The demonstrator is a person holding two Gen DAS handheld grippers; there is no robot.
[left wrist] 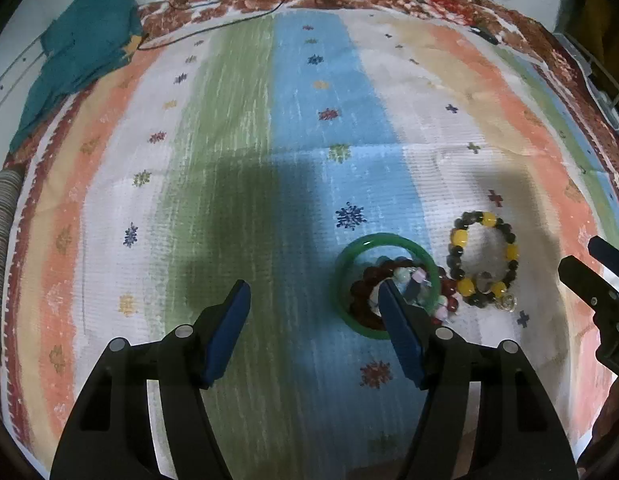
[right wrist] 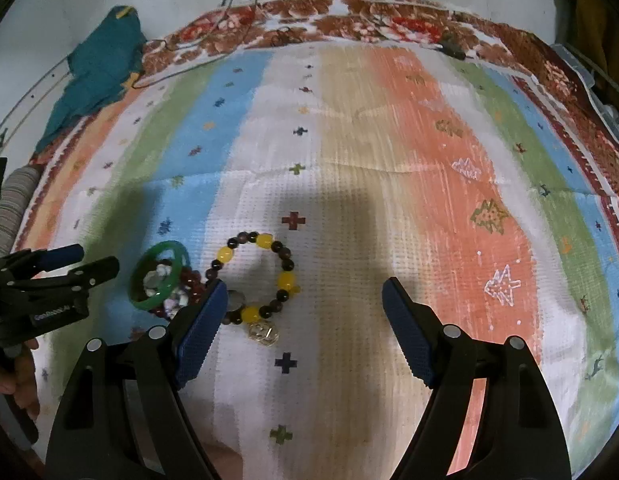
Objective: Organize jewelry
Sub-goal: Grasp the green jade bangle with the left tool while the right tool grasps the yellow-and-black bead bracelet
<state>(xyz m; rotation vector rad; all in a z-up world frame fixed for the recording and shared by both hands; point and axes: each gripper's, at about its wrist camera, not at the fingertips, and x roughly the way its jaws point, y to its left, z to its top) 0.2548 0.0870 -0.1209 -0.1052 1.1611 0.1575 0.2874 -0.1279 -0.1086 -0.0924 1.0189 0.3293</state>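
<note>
A green bangle (left wrist: 351,254) lies on the striped cloth, with a dark red bead bracelet (left wrist: 363,282) and a pale bead bracelet (left wrist: 405,274) piled in and over it. To its right lies a yellow-and-dark bead bracelet (left wrist: 485,258) with a gold charm. My left gripper (left wrist: 313,300) hovers open and empty, its right finger over the bangle. In the right wrist view the yellow-and-dark bracelet (right wrist: 255,276) and its gold charm (right wrist: 263,332) lie by the left finger of my open, empty right gripper (right wrist: 303,294). The green bangle (right wrist: 159,278) sits further left.
The striped cloth (left wrist: 229,184) covers the work surface, with a floral border at the back. A teal cloth (left wrist: 81,56) lies at the back left, thin cables (left wrist: 229,20) run along the back, and a small dark object (right wrist: 451,48) sits at the back right. A hand (right wrist: 23,376) holds the left gripper.
</note>
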